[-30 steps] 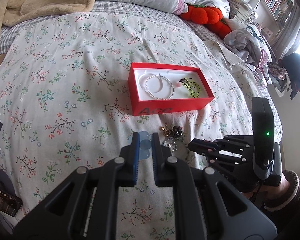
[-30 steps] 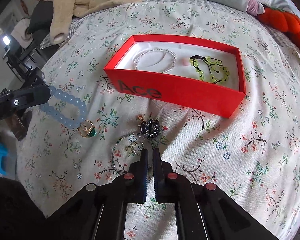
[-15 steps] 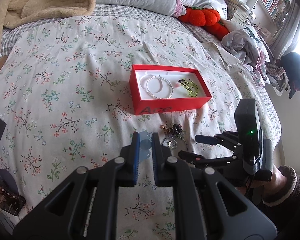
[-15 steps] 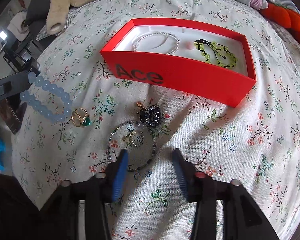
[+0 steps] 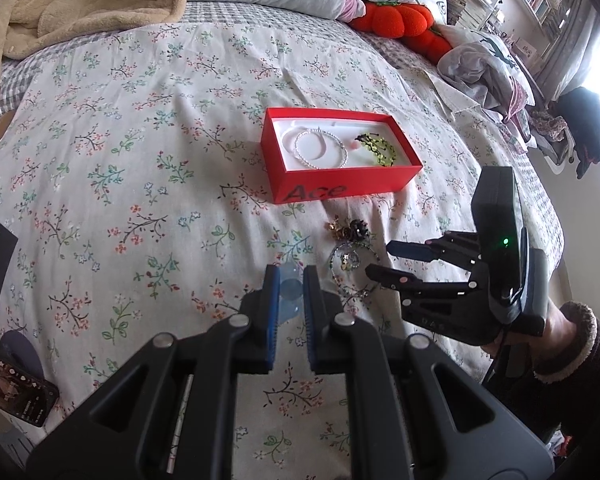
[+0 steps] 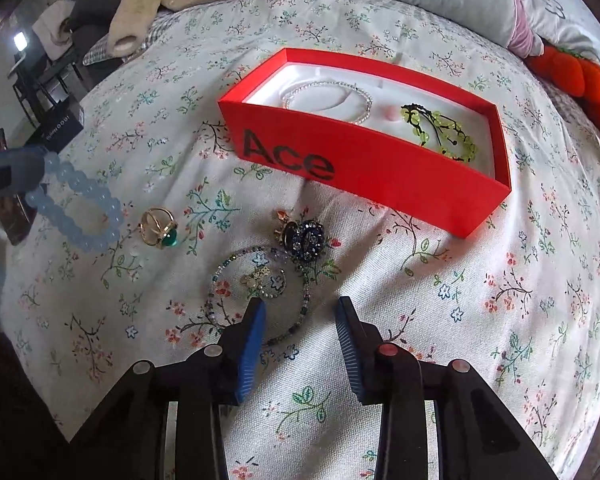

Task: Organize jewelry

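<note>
At lower centre of the right view, the right gripper (image 6: 300, 320) is closing around the thin bracelet's (image 6: 260, 292) near edge, not yet pinching. Left gripper (image 5: 288, 292), clenched on blue beads (image 6: 80, 208), waits to carry them to the box (image 6: 364, 164). Its own view hides most beads.

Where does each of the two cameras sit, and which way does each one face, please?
Left wrist: on the left tongs, angled down the bed at the red box; right tongs and sleeved hand show.
Right wrist: on the right tongs, closing above the beaded necklace; left tongs grip a blue bracelet.
Shared: box, necklace, floral bedspread.
</note>
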The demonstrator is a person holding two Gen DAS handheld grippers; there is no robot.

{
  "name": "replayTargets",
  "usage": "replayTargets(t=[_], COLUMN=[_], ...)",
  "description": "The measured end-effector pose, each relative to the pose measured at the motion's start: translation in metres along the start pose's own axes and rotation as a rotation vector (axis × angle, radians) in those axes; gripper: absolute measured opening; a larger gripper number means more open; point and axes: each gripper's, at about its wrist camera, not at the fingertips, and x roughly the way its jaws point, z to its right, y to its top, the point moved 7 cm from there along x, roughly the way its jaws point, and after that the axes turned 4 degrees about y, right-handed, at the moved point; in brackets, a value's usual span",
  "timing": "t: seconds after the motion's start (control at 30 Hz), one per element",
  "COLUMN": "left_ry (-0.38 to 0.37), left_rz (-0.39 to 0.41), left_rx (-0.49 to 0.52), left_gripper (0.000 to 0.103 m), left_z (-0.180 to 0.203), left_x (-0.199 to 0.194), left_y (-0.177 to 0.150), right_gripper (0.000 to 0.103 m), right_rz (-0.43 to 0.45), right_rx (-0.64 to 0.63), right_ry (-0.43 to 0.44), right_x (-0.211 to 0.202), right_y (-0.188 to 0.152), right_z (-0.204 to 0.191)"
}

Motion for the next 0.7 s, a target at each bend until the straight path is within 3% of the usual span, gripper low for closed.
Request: replayTargets(t=[0.2, 0.27, 0.3, 0.5, 0.7], left_ry=[0.0, -0.001, -0.002, 0.0, 0.002], left_rz=[-0.037, -0.044, -0.046, -0.06, -0.062], left_rx=[0.032, 0.039, 0.042, 0.057, 0.07], left_gripper=[0.013, 0.013, 0.013, 0.013, 0.013], left_z=[0.006, 0.008, 0.008, 0.012, 0.017], left_x=[0.008, 0.009, 0.009, 0.014, 0.015], left_y=[-0.013, -0.016, -0.017, -0.023, -0.024], right_gripper=[0.039, 0.058, 0.059, 0.058, 0.037], right_rz=[-0.034, -0.032, -0.029, -0.018, -0.006], right_rx=[0.005, 0.024, 0.034, 0.011, -0.111], right_ry=[0.014, 0.054, 0.065, 0.009, -0.134], right_x=[0.011, 0.009, 0.009, 0.016, 0.019], right_y=[-0.009, -0.009, -0.009, -0.008, -0.011], right_z=[-0.001, -0.003, -0.003, -0.003, -0.012])
